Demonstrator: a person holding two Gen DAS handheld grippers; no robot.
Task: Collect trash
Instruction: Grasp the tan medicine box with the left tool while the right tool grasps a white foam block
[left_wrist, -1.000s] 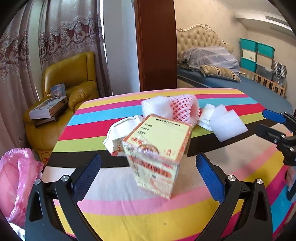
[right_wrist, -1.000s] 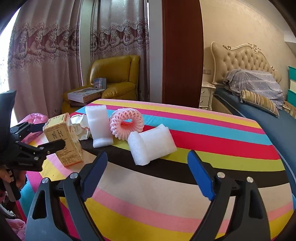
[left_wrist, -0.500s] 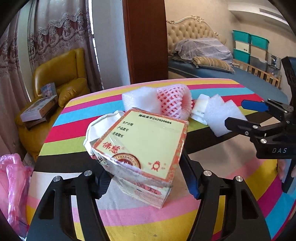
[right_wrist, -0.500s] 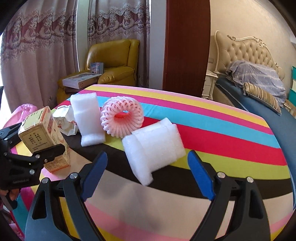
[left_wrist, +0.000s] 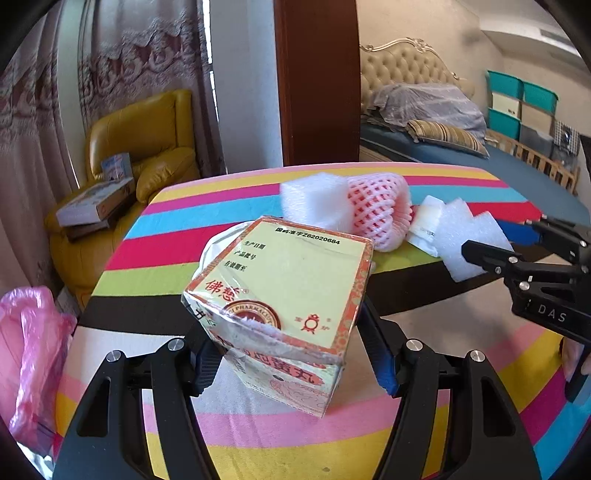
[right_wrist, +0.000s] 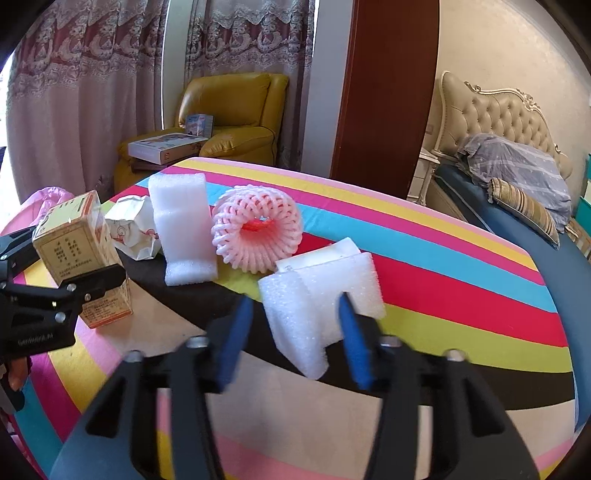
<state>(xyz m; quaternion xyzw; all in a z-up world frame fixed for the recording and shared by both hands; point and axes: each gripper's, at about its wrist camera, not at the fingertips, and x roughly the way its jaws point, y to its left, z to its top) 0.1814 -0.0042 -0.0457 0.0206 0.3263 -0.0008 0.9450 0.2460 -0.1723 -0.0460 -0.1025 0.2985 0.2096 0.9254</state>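
left gripper (left_wrist: 291, 354) clamps medicine box (left_wrist: 284, 291); right gripper (right_wrist: 291, 339) straddles foam piece (right_wrist: 317, 302).

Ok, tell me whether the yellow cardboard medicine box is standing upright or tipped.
Tipped. The yellow cardboard medicine box leans, its top face tilted toward the camera, clamped between the left gripper fingers; the right wrist view shows it leaning too.

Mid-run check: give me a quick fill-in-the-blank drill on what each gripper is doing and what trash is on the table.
1. The left gripper is shut on the yellow medicine ____.
2. The right gripper has its blue pads on either side of a folded piece of white ____.
3. The pink mesh fruit sleeve is rolled into a ____ shape.
4. The striped tablecloth also bears a crumpled white paper ____ beside the tall foam block.

Missing words: box; foam; ring; wrapper
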